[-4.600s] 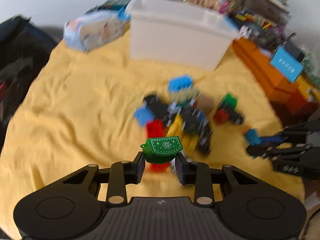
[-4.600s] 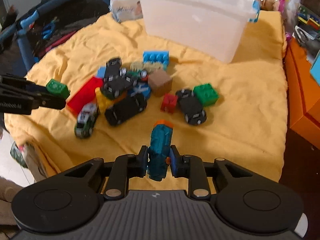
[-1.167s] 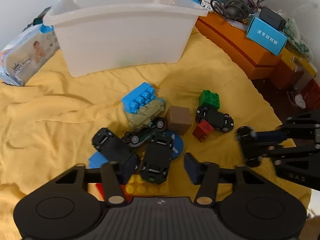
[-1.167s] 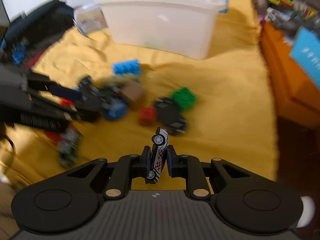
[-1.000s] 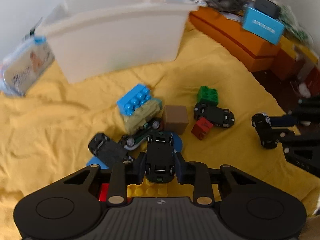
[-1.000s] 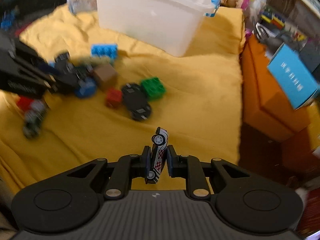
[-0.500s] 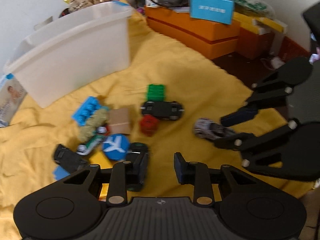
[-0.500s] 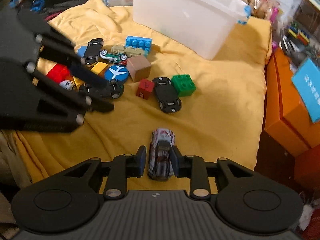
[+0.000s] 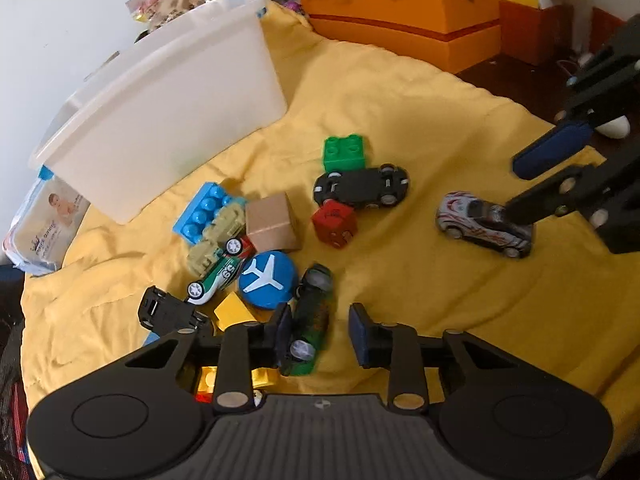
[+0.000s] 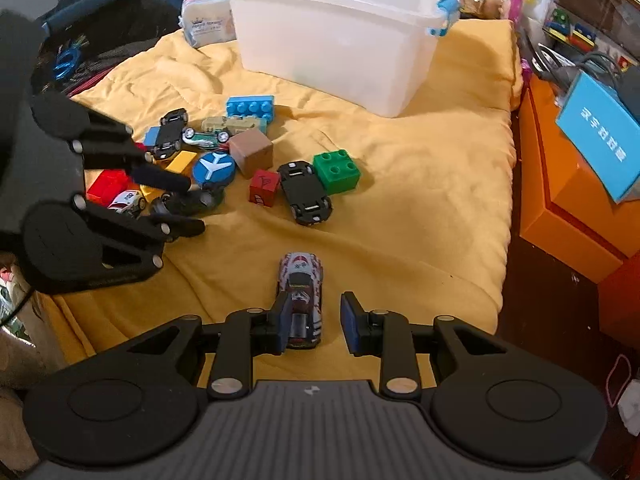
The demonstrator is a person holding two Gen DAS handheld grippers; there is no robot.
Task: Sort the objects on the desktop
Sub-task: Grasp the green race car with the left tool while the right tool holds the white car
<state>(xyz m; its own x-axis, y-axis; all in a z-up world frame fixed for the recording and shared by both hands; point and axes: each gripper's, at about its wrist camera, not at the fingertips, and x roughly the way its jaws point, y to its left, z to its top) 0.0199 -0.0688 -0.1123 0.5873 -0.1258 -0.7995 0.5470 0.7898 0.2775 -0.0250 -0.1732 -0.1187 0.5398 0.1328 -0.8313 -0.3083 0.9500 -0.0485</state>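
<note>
My left gripper [image 9: 320, 334] is open; a dark green toy car [image 9: 310, 320] lies on its side on the yellow cloth against its left finger. My right gripper [image 10: 314, 322] is open; a white-and-red patterned toy car [image 10: 300, 292] stands on its wheels on the cloth between its fingers, nearer the left one. That car also shows in the left wrist view [image 9: 484, 224]. A heap of toys lies beyond: a blue plane disc [image 9: 267, 280], a brown cube [image 9: 272, 222], a red cube [image 9: 334, 222], a black car [image 9: 360, 186], a green brick [image 9: 345, 152], a blue brick [image 9: 202, 210].
A white plastic bin [image 10: 332, 32] stands at the back of the cloth. Orange boxes [image 10: 576, 184] with a blue box [image 10: 600, 136] stand to the right, past the cloth's edge. A wipes pack [image 10: 208, 24] and dark bags [image 10: 100, 36] lie at the back left.
Both grippers have opened wider. The green car and the white-and-red car now rest loose on the cloth. The right gripper has drawn back a little from its car.
</note>
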